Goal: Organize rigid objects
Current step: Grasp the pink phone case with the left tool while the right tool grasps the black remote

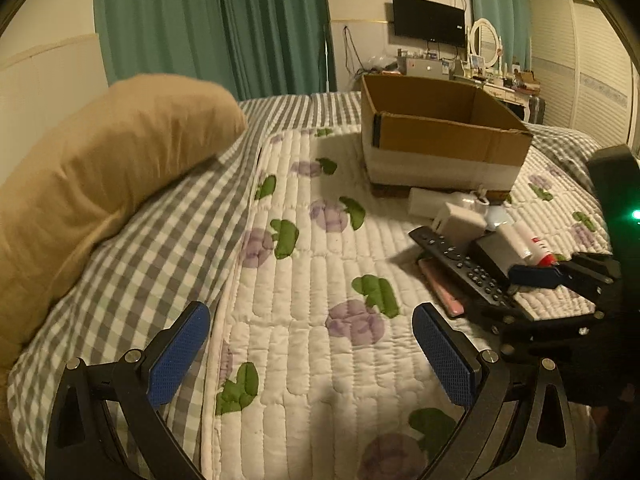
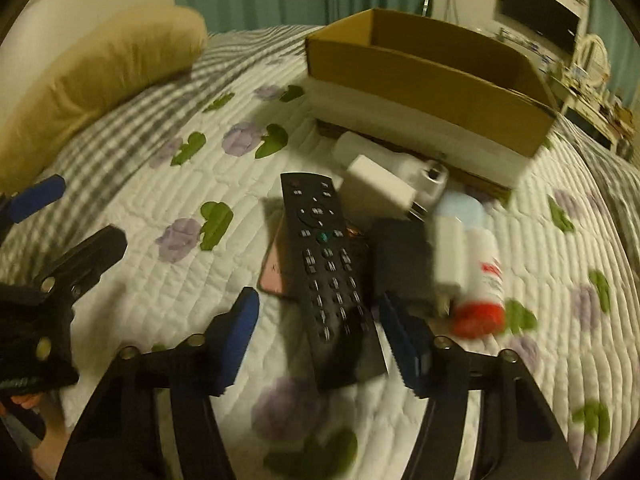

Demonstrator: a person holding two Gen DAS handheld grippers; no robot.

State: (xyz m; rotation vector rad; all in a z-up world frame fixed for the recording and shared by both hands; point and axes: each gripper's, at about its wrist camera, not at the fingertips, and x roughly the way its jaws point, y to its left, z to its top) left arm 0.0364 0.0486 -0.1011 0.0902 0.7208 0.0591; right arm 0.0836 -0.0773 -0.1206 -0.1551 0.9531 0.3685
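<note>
A pile of rigid objects lies on the quilt in front of an open cardboard box (image 1: pixel 444 136) (image 2: pixel 432 80). A black remote (image 2: pixel 326 264) (image 1: pixel 464 268) lies on a pink flat case (image 2: pixel 276 268) (image 1: pixel 442 290). Beside it are a white charger block (image 2: pixel 378 188) (image 1: pixel 460 220), a black box (image 2: pixel 400 256), and a white spray can with a red cap (image 2: pixel 482 280) (image 1: pixel 528 246). My right gripper (image 2: pixel 320 340) is open, its jaws on either side of the remote's near end. My left gripper (image 1: pixel 312 354) is open and empty over bare quilt, left of the pile.
A tan pillow (image 1: pixel 100 168) (image 2: pixel 100 72) lies at the left on a grey checked sheet (image 1: pixel 140 264). The floral quilt (image 1: pixel 320 280) covers the bed. A dresser with a mirror (image 1: pixel 486 44) and a wall TV (image 1: pixel 428 22) stand beyond the bed.
</note>
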